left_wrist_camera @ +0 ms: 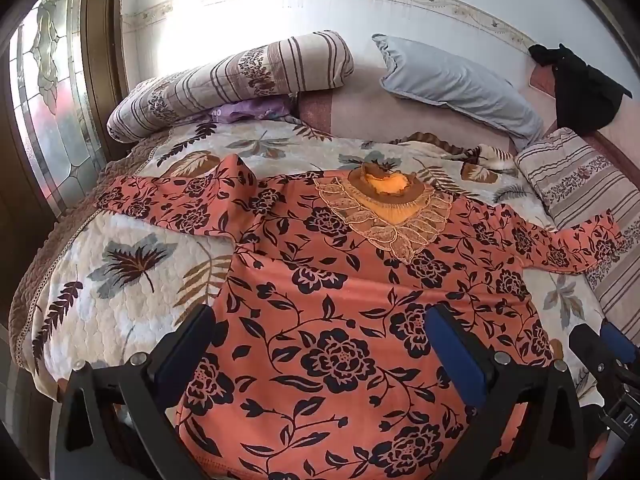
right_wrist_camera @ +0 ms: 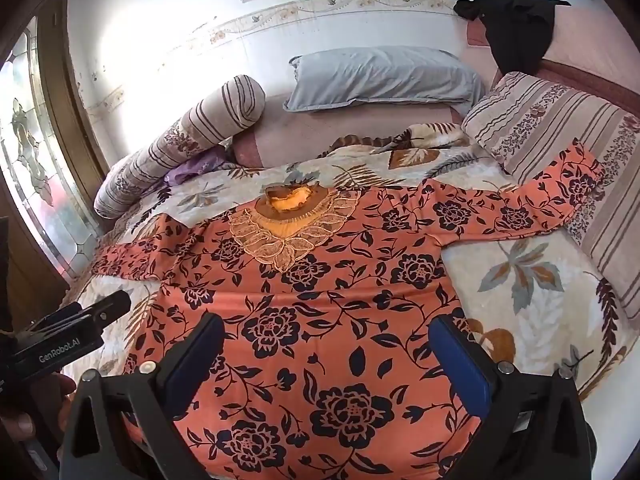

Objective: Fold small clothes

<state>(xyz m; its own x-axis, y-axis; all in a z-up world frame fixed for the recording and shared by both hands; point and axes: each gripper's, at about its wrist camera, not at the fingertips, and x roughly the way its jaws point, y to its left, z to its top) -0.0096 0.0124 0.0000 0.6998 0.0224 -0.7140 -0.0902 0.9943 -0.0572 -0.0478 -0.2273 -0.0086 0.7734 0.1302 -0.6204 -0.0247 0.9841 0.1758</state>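
An orange blouse with black flowers [left_wrist_camera: 340,280] lies spread flat on the bed, its lace collar [left_wrist_camera: 384,208] toward the pillows and both sleeves stretched out sideways. It also shows in the right wrist view [right_wrist_camera: 320,300]. My left gripper [left_wrist_camera: 320,344] is open and empty, hovering above the blouse's lower left part. My right gripper [right_wrist_camera: 326,356] is open and empty above the lower right part. The right gripper's tip [left_wrist_camera: 600,344] shows at the right edge of the left wrist view. The left gripper's body [right_wrist_camera: 80,328] shows at the left of the right wrist view.
The bed has a leaf-print quilt [left_wrist_camera: 120,264]. A striped bolster [left_wrist_camera: 224,80], a grey pillow [left_wrist_camera: 456,80] and a striped cushion [left_wrist_camera: 584,208] lie beyond the blouse. A black garment [left_wrist_camera: 580,84] hangs at the back right. A stained-glass window [left_wrist_camera: 48,112] is at the left.
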